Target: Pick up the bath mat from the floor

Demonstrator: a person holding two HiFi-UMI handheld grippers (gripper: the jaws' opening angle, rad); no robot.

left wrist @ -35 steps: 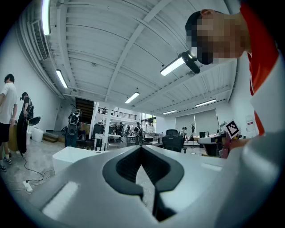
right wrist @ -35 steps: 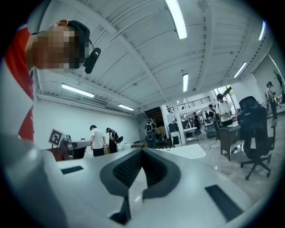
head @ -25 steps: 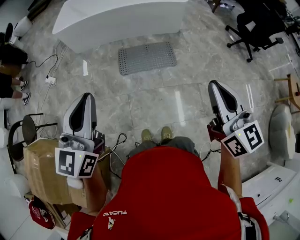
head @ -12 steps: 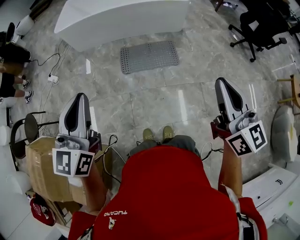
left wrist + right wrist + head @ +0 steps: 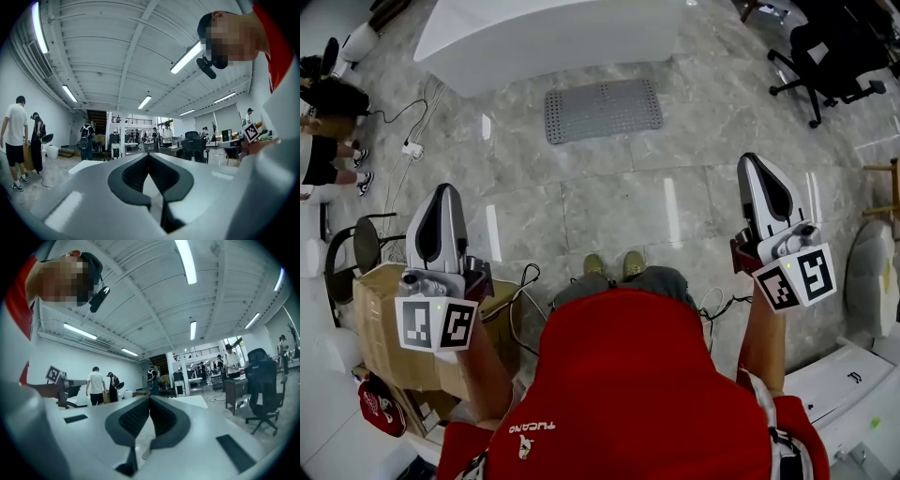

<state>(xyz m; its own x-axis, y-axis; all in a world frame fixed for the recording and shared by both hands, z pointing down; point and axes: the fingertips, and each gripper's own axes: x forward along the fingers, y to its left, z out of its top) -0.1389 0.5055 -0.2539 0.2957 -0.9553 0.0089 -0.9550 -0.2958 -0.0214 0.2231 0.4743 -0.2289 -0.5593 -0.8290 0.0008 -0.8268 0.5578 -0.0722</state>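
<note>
Head view: steeply down from overhead onto the floor [image 5: 609, 202], well off it. Gripper views: riding close behind their own fingers [image 5: 129, 176], facing level across the hall. Shared by both: far staircase [image 5: 96, 119], black office chair [image 5: 193, 146].

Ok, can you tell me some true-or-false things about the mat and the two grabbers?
1. The bath mat lies flat on the floor. True.
2. The left gripper is holding the mat. False: its jaws are shut on nothing, and the mat lies on the floor well ahead of it.
3. The right gripper has its jaws shut with nothing between them. True.
4. The mat is red. False: it is grey with rows of small holes; the red thing is the person's shirt.
5. A black office chair stands off to the right of the mat. True.
</note>
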